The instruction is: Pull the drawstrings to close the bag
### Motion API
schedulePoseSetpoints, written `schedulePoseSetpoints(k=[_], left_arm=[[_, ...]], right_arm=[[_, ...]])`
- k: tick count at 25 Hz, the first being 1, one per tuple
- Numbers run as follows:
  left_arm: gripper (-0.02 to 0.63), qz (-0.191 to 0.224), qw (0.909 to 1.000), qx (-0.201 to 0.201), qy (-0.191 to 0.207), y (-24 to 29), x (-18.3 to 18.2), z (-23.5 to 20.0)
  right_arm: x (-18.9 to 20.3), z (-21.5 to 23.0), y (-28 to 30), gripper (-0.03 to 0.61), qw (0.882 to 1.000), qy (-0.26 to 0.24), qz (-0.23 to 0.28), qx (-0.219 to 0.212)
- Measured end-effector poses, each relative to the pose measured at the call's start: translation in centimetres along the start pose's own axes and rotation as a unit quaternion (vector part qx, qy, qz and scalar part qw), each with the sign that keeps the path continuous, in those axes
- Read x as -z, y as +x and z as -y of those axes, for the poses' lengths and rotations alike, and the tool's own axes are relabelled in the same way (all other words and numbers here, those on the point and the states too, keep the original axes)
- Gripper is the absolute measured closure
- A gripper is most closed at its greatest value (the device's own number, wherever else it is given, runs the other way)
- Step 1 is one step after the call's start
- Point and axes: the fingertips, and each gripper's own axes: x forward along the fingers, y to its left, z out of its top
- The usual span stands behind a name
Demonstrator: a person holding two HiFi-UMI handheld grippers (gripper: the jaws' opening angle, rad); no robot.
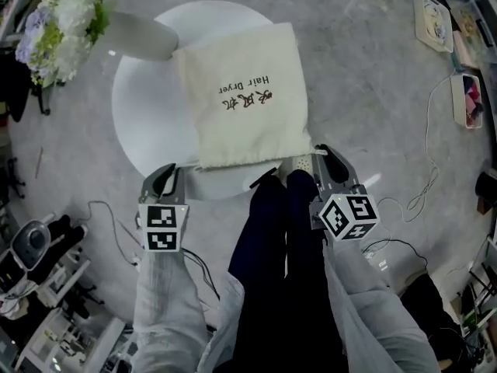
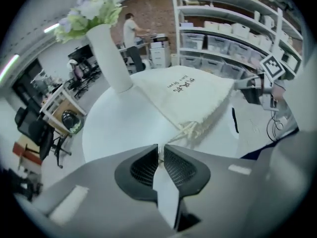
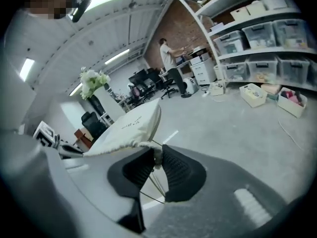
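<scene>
Between left gripper and right gripper, the mouth of the hair dryer bag is laid crosswise; a drawstring is pinched tight by each.

Vase seemingly against corner of bag

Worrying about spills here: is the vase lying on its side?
No, the vase stands upright on the table beside the bag.
</scene>
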Motion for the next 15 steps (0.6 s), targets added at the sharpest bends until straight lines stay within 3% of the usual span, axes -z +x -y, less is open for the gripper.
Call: schedulePoseSetpoints(k=[3,5,7,11,13,15], left_arm=[[0.558,0.006,0.9980,-0.061,-0.014,-0.6,0.3,-0.8],[0.558,-0.002,0.9950,-0.098,0.019,-0.8,0.4,-0.9],[0.558,-0.018,0.9881,-0.129,0.082,-0.9,0.8,-0.8],[0.558,-0.054,0.9556,-0.169,0.235,-0.6,1.5,-0.4],[0.559,-0.068,0.9375,-0.188,0.285,-0.5,1.4,-0.7],[0.559,-0.077,0.9271,-0.205,0.304,-0.6,1.2,-1.3]], right_arm=[[-0.9,-0.4,-0.5,0.529,0.999,0.021,0.027,0.016],[-1.5,-0.6,-0.7,0.529,0.999,0.024,0.039,0.026],[-1.8,-0.4,-1.1,0.531,0.998,0.026,0.047,0.039],[-2.4,0.0,-1.6,0.531,0.997,0.016,0.049,0.054],[-2.5,0.2,-1.7,0.531,0.997,0.009,0.047,0.059],[-2.5,0.6,-1.9,0.531,0.996,0.012,0.049,0.068]])
